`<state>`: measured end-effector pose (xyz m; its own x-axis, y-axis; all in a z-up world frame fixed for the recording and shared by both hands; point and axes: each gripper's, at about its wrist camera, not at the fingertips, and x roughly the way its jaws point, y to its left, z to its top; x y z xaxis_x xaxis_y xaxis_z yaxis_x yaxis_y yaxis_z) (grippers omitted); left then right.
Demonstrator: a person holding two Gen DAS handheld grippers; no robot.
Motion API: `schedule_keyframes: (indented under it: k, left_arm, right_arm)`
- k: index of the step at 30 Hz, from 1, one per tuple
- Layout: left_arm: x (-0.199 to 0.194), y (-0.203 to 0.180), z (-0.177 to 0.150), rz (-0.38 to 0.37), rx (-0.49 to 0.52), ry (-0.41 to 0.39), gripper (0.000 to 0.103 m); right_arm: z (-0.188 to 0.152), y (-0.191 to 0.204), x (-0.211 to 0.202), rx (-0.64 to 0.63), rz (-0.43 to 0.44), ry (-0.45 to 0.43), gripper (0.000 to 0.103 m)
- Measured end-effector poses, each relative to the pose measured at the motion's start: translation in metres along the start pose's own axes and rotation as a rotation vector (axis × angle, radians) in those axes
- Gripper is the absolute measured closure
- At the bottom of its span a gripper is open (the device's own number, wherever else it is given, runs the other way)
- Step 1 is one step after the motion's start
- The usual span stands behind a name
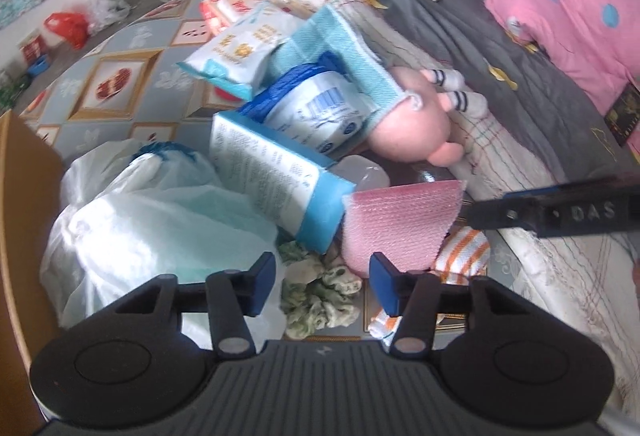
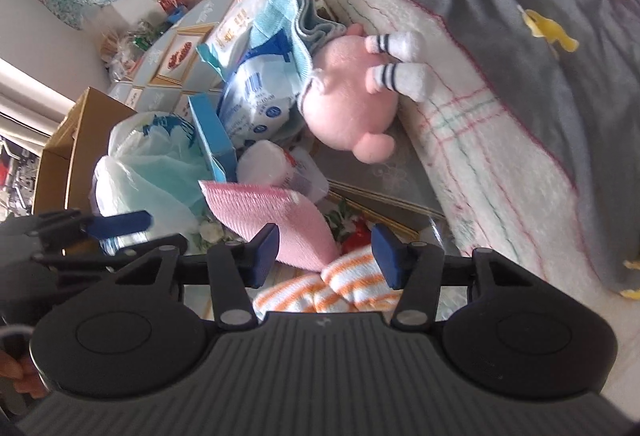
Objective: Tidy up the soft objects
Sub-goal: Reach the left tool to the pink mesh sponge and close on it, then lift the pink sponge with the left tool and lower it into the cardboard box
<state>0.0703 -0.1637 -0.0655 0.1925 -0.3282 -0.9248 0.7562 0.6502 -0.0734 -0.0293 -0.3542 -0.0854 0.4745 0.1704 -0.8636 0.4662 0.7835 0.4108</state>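
Both grippers are wide open and holding nothing — the left hand-held gripper (image 1: 322, 282) hovers over the green scrunchie (image 1: 320, 300), the right hand-held gripper (image 2: 326, 256) over the orange-striped sock (image 2: 340, 288), probably lining up grabs. The sock lies bunched on the floor beside the curled pink cloth (image 2: 280, 220), near the bed (image 2: 500, 155) — soft, floppy stuff.

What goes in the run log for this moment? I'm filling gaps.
left gripper: open over green scrunchie | right gripper: open over striped sock | pink cloth: ungrasped
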Motion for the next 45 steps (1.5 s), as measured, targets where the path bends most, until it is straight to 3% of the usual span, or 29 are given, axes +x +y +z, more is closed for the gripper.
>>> schedule_keyframes:
  k: [9,18,24,36,40,45]
  left_arm:
    - [0.035,-0.015,0.01,-0.064,0.087,0.031,0.06]
    - [0.041,-0.021,0.018,-0.093,0.056,0.036,0.065]
    - [0.044,-0.027,0.018,-0.077,0.031,0.028,0.068]
    - [0.018,-0.029,0.029,-0.049,-0.029,-0.049,0.071]
    - [0.023,-0.028,0.03,-0.016,-0.04,-0.05,0.072]
    - [0.026,-0.024,0.03,-0.006,-0.069,-0.049,0.072]
  right_arm:
    - [0.014,-0.011,0.03,0.023,0.136,0.026,0.056]
    - [0.022,-0.026,0.045,0.043,0.266,0.027,0.055]
    - [0.026,-0.036,0.062,0.066,0.338,0.053,0.039]
    - [0.031,-0.05,0.048,0.109,0.437,0.017,0.044]
    - [0.034,-0.056,0.056,0.107,0.418,0.008,0.041]
    - [0.034,-0.067,0.074,0.18,0.476,0.013,0.034]
